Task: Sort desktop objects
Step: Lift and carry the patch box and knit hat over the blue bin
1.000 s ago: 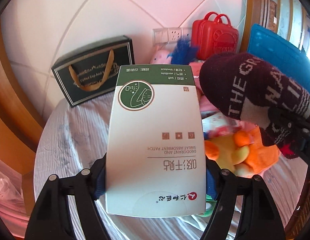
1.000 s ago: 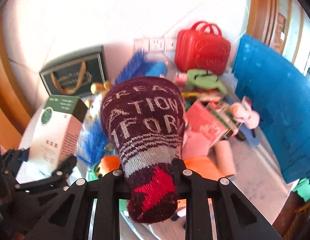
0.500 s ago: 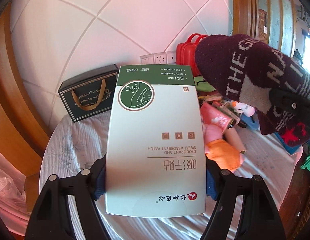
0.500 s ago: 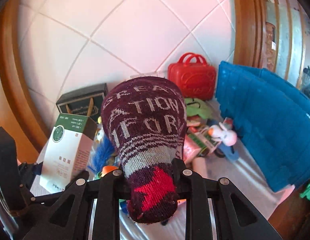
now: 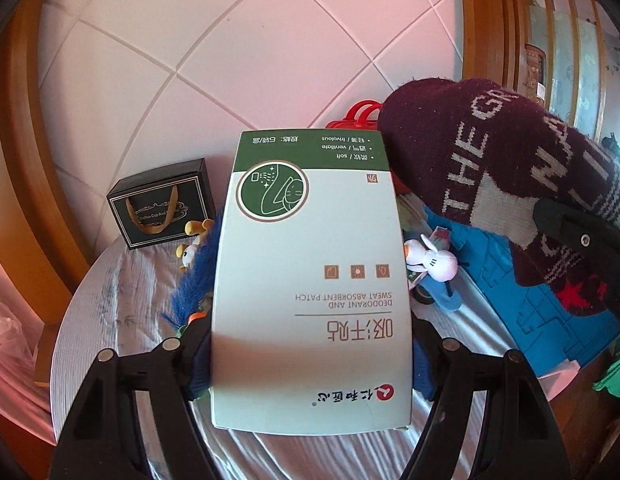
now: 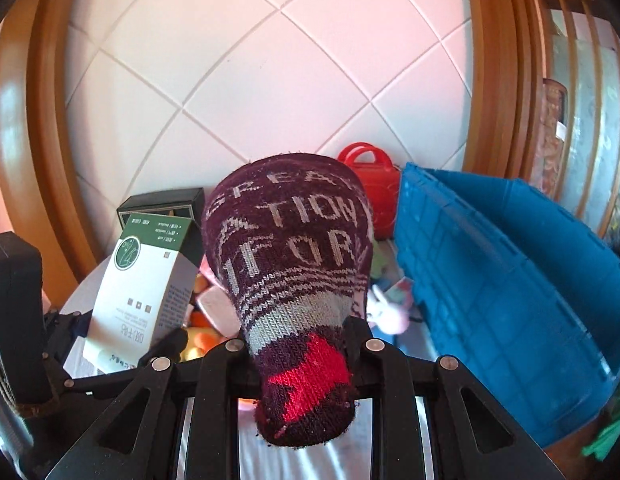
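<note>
Blue bin at the right, inside hidden. Left tongs squeezed on a white and green box, up above the tabletop. Right tongs squeezed on a dark red sock, beside the box.

White carton with a dark green band and round emblem at its far end. Maroon knit sock, grey lettering and stripes, red patch near the black fingers. Blue crate on the right, red case far behind, black gift bag far left with gold handles.
</note>
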The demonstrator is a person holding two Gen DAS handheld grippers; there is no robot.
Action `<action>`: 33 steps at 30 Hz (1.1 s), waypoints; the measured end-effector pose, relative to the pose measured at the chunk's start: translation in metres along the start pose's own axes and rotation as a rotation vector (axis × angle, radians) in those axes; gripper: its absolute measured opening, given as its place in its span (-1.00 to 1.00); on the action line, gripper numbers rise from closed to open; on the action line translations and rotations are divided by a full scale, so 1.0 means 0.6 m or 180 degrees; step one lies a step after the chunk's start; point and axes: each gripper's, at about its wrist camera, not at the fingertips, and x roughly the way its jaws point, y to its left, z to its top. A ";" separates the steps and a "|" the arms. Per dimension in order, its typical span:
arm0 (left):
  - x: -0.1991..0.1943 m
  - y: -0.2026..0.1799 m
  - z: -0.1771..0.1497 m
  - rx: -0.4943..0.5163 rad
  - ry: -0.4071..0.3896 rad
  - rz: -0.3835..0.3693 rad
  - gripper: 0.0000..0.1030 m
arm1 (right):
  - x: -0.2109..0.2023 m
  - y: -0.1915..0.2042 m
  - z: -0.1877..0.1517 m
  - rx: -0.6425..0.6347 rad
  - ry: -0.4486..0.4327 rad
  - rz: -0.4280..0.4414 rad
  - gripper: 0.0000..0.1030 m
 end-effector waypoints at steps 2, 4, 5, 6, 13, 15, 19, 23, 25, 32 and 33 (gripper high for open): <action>-0.007 -0.029 0.004 0.0030 -0.0027 0.0030 0.45 | -0.011 -0.033 0.002 0.0010 -0.0026 0.0007 -0.55; -0.012 -0.055 0.012 0.0075 -0.0051 0.0036 0.45 | -0.020 -0.065 0.003 0.0055 -0.0062 0.0012 -0.55; -0.013 -0.068 0.016 0.0113 -0.0067 0.0039 0.45 | -0.023 -0.076 0.003 0.0082 -0.0077 0.0012 -0.55; -0.013 -0.077 0.020 0.0143 -0.0084 0.0031 0.45 | -0.026 -0.087 0.004 0.0110 -0.0096 0.0010 -0.55; -0.021 -0.154 0.049 0.0319 -0.0252 -0.0146 0.45 | -0.062 -0.164 0.011 0.0299 -0.0223 -0.0227 -0.55; -0.024 -0.185 0.058 0.0363 -0.0275 -0.0173 0.45 | -0.075 -0.192 0.012 0.0370 -0.0264 -0.0306 -0.55; -0.027 -0.259 0.079 0.0408 -0.0355 -0.0203 0.45 | -0.091 -0.272 0.018 0.0485 -0.0355 -0.0396 -0.54; -0.018 -0.354 0.100 0.0380 -0.0402 -0.0234 0.45 | -0.099 -0.358 0.023 0.0485 -0.0415 -0.0470 -0.54; -0.011 -0.408 0.111 0.0326 -0.0420 -0.0239 0.45 | -0.095 -0.407 0.028 0.0441 -0.0419 -0.0480 -0.54; 0.024 -0.594 0.141 0.0192 -0.0208 -0.0216 0.45 | -0.082 -0.591 0.041 0.0278 -0.0342 -0.0526 -0.54; 0.028 -0.618 0.145 0.0183 -0.0169 -0.0206 0.45 | -0.080 -0.608 0.040 0.0244 -0.0318 -0.0536 -0.54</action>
